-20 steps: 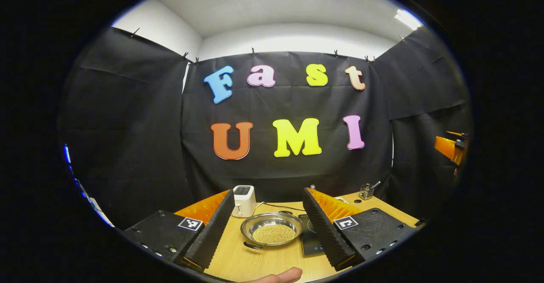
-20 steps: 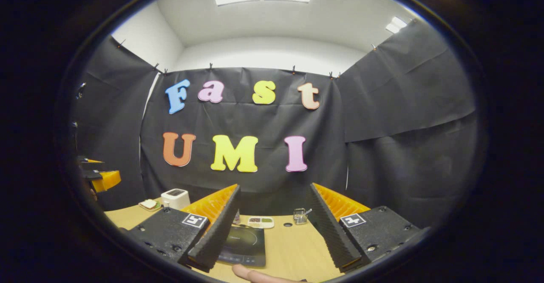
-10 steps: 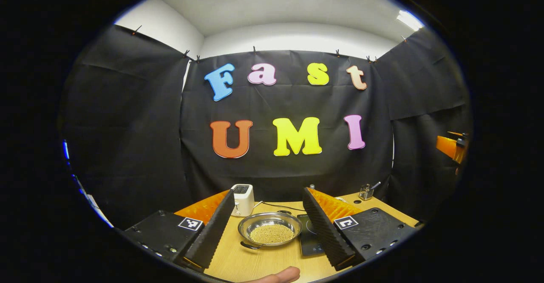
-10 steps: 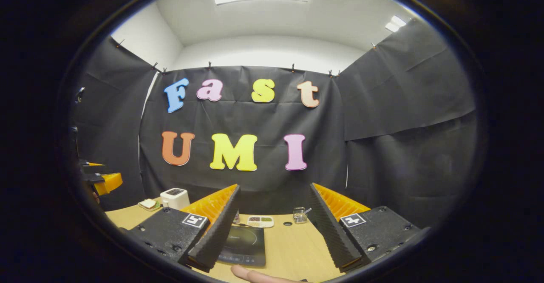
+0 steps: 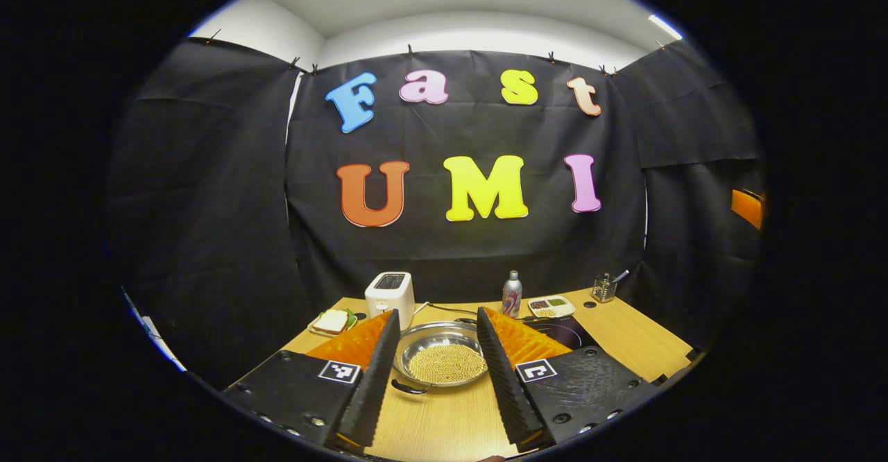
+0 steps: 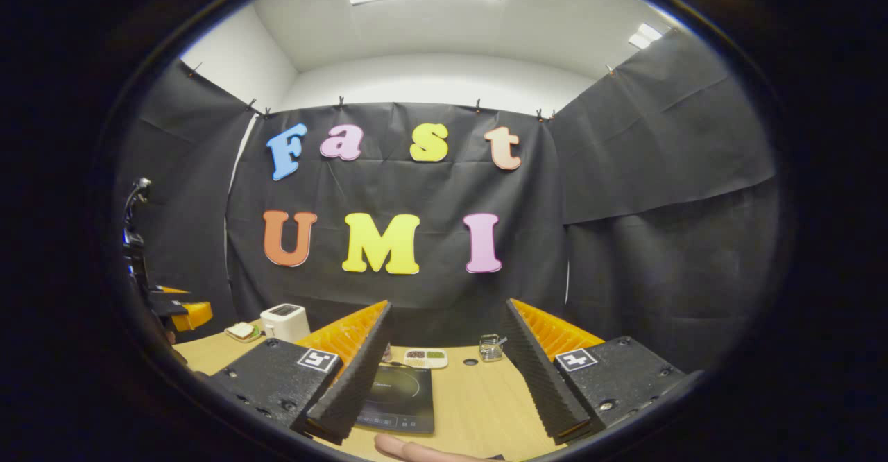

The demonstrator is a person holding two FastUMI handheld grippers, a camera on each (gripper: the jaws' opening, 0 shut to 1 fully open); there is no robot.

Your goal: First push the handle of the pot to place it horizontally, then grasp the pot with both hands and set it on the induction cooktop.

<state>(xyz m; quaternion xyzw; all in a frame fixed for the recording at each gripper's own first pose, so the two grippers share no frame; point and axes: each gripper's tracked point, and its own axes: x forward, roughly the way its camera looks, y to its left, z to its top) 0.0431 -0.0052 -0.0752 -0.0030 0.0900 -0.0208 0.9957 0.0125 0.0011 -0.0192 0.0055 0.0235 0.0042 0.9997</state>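
The pot (image 5: 444, 361) is a shallow steel pan filled with small yellow beads, standing on the wooden table (image 5: 444, 420). Its dark handle (image 5: 409, 387) sticks out at the near left, towards me. My left gripper (image 5: 437, 316) is open and hangs above the table, and the pot appears between its fingers, untouched. The black induction cooktop (image 5: 565, 330) lies just right of the pot. In the right gripper view the cooktop (image 6: 402, 396) lies ahead, partly hidden by the left finger. My right gripper (image 6: 447, 307) is open and holds nothing.
A white toaster (image 5: 390, 295), a sandwich plate (image 5: 331, 322), a drink can (image 5: 512, 294), a small food tray (image 5: 550, 305) and a utensil holder (image 5: 605, 287) line the table's far side. A person's finger (image 6: 416, 448) shows at the bottom edge.
My left gripper has tipped down and moved in towards the pot, and its fingers have drawn somewhat closer together. The right gripper has hardly moved.
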